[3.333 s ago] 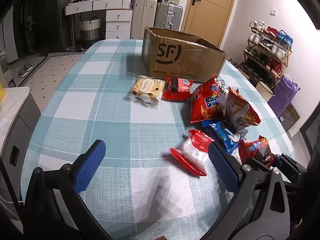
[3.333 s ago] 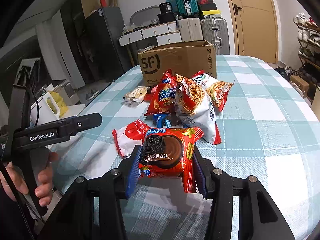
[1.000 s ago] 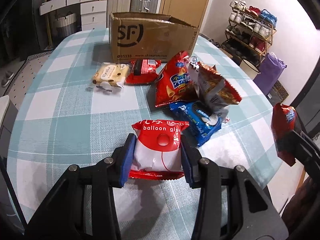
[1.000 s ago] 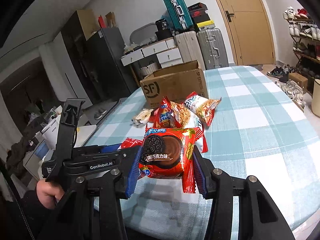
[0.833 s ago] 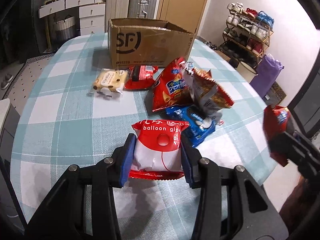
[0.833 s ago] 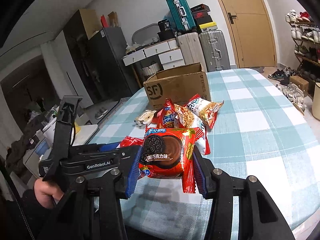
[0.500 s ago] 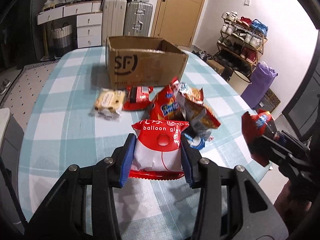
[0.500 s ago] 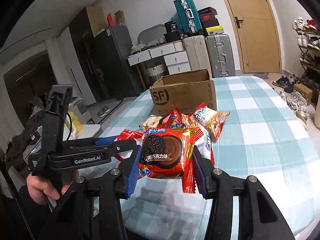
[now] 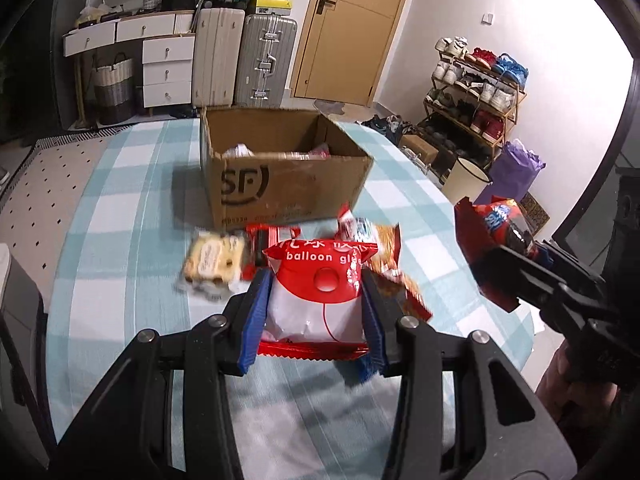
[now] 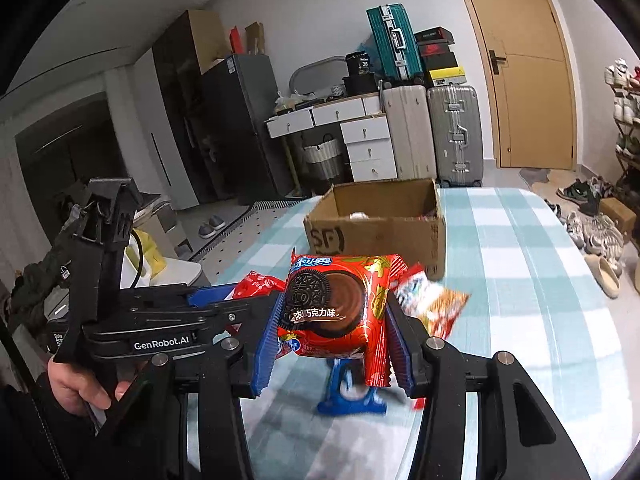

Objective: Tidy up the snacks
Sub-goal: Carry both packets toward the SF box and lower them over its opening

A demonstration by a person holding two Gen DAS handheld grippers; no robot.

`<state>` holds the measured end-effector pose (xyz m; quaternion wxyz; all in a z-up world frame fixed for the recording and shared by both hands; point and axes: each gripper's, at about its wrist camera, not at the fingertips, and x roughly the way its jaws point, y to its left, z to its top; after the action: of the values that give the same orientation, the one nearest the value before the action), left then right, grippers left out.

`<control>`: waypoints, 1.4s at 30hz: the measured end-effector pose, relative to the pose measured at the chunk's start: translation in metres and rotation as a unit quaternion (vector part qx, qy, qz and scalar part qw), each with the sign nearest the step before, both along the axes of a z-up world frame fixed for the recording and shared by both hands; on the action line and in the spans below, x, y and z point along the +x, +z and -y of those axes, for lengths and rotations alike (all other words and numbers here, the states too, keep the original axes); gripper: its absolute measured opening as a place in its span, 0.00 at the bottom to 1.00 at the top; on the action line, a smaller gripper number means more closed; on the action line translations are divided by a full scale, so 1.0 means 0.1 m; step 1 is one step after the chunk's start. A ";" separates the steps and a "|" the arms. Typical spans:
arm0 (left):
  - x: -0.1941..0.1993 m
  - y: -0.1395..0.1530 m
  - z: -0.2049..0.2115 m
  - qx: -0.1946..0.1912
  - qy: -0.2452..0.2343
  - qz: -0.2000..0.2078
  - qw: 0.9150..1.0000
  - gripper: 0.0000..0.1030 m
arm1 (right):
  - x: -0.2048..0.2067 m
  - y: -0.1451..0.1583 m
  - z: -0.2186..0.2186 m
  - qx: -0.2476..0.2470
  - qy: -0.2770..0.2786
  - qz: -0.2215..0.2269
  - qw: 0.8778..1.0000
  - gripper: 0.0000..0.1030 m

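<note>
Open cardboard box [image 9: 280,184] (snacks inside), crinkly packets [image 9: 216,258] heaped before it, left gripper [image 9: 316,308] pinching balloon pack [image 9: 320,300], right gripper [image 10: 332,340] pinching glossy cookie pack [image 10: 336,304].

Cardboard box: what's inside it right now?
Inside the cardboard box, a whitish packet and reddish wrappers peek above the front wall; that wall hides the rest.

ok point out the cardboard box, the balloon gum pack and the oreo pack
cardboard box [image 9: 288,188], left wrist view, front wall by the logo
balloon gum pack [image 9: 316,300], left wrist view, white middle
oreo pack [image 10: 332,312], right wrist view, cookie picture on its front
</note>
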<state>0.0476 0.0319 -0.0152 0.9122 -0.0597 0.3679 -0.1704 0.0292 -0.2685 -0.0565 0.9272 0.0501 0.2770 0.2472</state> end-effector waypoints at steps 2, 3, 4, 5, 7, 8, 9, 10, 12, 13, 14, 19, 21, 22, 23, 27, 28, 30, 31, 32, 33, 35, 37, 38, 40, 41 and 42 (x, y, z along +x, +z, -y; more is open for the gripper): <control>0.11 0.09 -0.01 0.004 0.001 0.006 1.000 0.39 | 0.12 0.06 -0.02 -0.005 0.005 0.004 1.000 0.47; 0.17 0.13 -0.01 0.007 0.002 0.008 1.000 0.39 | 0.16 0.08 -0.02 -0.006 0.004 0.006 1.000 0.47; 0.23 0.15 -0.01 0.009 0.002 0.010 1.000 0.39 | 0.21 0.10 -0.02 -0.006 0.003 0.007 1.000 0.47; 0.30 0.19 -0.01 0.010 0.003 0.012 1.000 0.39 | 0.26 0.13 -0.02 -0.006 0.004 0.008 1.000 0.47; 0.43 0.26 -0.01 0.012 0.003 0.016 1.000 0.39 | 0.35 0.17 -0.04 -0.010 0.005 0.014 1.000 0.47; 0.49 0.29 0.01 0.013 0.003 0.018 1.000 0.39 | 0.39 0.20 -0.06 -0.015 0.005 0.016 1.000 0.47; 0.55 0.32 0.01 0.013 0.002 0.019 1.000 0.39 | 0.44 0.22 -0.07 -0.017 0.007 0.018 1.000 0.47; 0.62 0.35 0.02 0.013 0.002 0.019 1.000 0.39 | 0.50 0.25 -0.07 -0.018 0.008 0.020 1.000 0.47; 0.77 0.42 0.05 0.016 -0.002 0.020 1.000 0.39 | 0.63 0.31 -0.08 -0.019 0.010 0.022 1.000 0.47; 0.86 0.47 0.05 0.020 -0.002 0.024 1.000 0.39 | 0.70 0.34 -0.09 -0.020 0.011 0.023 0.999 0.47; 0.95 0.51 0.05 0.024 0.000 0.026 0.999 0.39 | 0.80 0.38 -0.09 -0.021 0.012 0.025 0.999 0.47; 1.38 0.68 0.04 0.016 0.002 0.024 1.000 0.39 | 1.19 0.51 -0.10 -0.014 0.018 0.019 1.000 0.47; 1.55 0.72 0.02 0.016 0.004 0.023 1.000 0.39 | 1.36 0.55 -0.12 -0.021 0.019 0.019 0.999 0.47; 1.63 0.74 0.02 0.018 0.004 0.021 1.000 0.39 | 1.42 0.57 -0.13 -0.023 0.020 0.019 0.999 0.47; 1.70 0.75 0.02 0.019 0.005 0.021 1.000 0.39 | 1.52 0.59 -0.15 -0.025 0.021 0.019 0.999 0.47; 1.98 0.78 0.05 0.034 0.004 0.021 0.999 0.39 | 1.83 0.60 -0.22 -0.036 0.028 0.014 0.999 0.47; 2.07 0.77 0.06 0.037 0.003 0.018 0.999 0.39 | 1.89 0.60 -0.24 -0.040 0.029 0.012 0.999 0.47; 2.21 0.75 0.07 0.040 0.004 0.013 0.999 0.39 | 2.02 0.58 -0.28 -0.045 0.031 0.007 0.998 0.47; 2.27 0.72 0.07 0.041 0.003 0.010 0.999 0.39 | 2.10 0.57 -0.30 -0.046 0.031 0.004 0.998 0.47; 2.33 0.70 0.08 0.042 0.004 0.007 0.999 0.39 | 2.16 0.55 -0.31 -0.047 0.033 0.001 0.998 0.47; 2.39 0.68 0.08 0.041 0.006 0.005 0.999 0.39 | 2.21 0.54 -0.33 -0.049 0.034 -0.001 0.998 0.47; 2.49 0.63 0.08 0.041 0.007 0.003 0.999 0.39 | 2.33 0.51 -0.36 -0.053 0.033 -0.003 0.998 0.47; 2.61 0.57 0.10 0.041 0.005 -0.004 0.999 0.39 | 2.39 0.43 -0.35 -0.053 0.032 -0.008 0.998 0.47; 2.65 0.53 0.11 0.042 0.004 -0.006 0.999 0.39 | 2.44 0.40 -0.36 -0.054 0.033 -0.011 0.998 0.47; 2.74 0.45 0.13 0.046 0.002 -0.011 0.999 0.39 | 2.54 0.33 -0.37 -0.057 0.031 -0.019 0.998 0.47; 2.79 0.40 0.14 0.050 0.000 -0.014 0.999 0.39 | 2.59 0.29 -0.37 -0.058 0.031 -0.022 0.998 0.47; 2.82 0.35 0.16 0.052 -0.001 -0.016 0.999 0.39 | 2.64 0.24 -0.38 -0.060 0.031 -0.028 0.997 0.47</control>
<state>0.3296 0.0162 0.0202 0.9079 -0.0142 0.3909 -0.1509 0.2931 -0.2306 -0.0321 0.9122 -0.0069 0.3186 0.2578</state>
